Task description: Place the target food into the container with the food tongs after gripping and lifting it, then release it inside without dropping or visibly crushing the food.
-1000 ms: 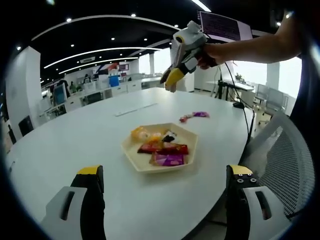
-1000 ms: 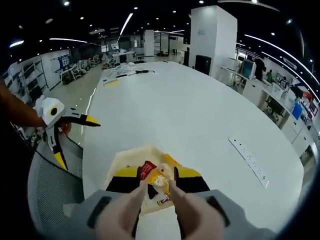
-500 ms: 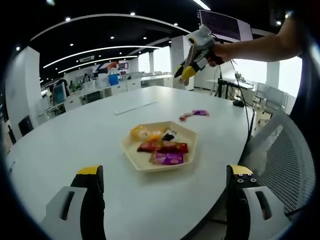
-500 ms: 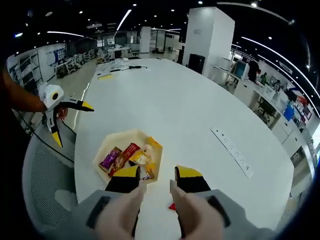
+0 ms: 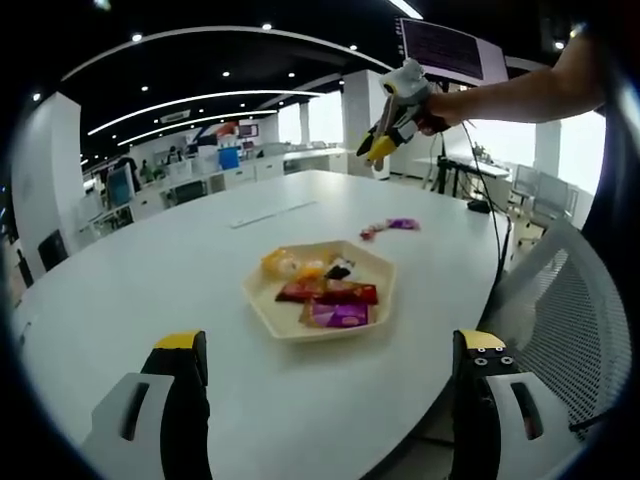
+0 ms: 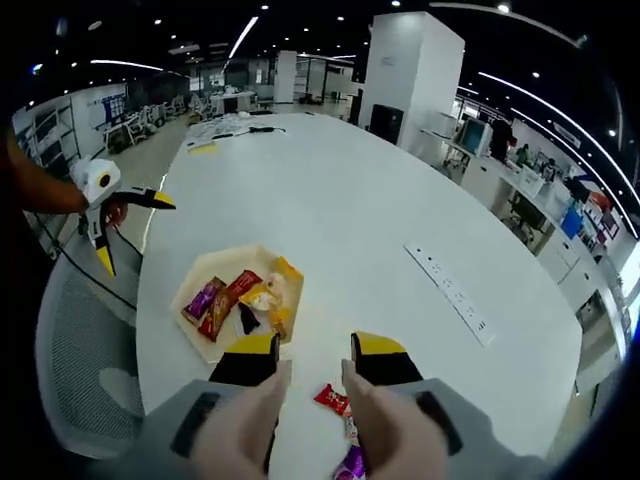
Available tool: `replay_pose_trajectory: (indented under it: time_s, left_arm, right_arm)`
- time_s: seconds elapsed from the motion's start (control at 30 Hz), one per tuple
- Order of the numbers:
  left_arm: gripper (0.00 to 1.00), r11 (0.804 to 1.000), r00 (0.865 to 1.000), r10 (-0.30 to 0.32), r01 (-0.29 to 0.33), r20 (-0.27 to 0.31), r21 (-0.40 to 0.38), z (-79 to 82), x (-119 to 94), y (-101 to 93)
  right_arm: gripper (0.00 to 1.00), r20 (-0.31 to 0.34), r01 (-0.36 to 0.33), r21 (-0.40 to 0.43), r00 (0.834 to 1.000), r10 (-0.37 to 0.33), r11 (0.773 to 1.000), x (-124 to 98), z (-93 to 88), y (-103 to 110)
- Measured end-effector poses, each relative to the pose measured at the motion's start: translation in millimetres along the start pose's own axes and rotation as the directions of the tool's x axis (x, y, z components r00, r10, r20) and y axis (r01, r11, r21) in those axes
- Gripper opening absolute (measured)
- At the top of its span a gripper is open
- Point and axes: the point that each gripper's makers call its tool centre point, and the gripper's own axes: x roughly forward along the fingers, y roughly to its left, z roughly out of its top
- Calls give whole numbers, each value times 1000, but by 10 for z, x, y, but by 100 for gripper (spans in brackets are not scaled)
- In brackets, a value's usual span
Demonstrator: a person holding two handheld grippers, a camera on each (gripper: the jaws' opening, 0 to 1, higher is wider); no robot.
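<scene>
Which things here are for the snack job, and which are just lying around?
For the job: tray with snacks, loose snacks beside it, right gripper, left gripper.

Just there: power strip, mesh chair, far desks.

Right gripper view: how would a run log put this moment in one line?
right hand-held gripper: open, empty, above table | tray: holds snack packets | red packet: loose on table

One tray [image 5: 372, 322] sits on the worktop [image 5: 150, 270], five or so snacks [image 5: 340, 317] piled in it; two loose snacks [image 5: 391, 229] lie at its one o'clock.
</scene>
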Motion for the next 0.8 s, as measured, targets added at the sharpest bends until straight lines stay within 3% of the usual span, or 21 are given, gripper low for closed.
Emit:
replay_pose_trajectory:
  time_s: [0.43,0.8]
  left_arm:
    - [99,1000,1000,-5,5,-17,3,-22,18,-12]
    - [99,1000,1000,0,1,-24,2,-41,22,5]
  right_arm:
    - [28,-16,18,30,1000,-18,999,-24,-348,-147]
    - [28,-44,76,94,996,-72,993,-164,-773,-372]
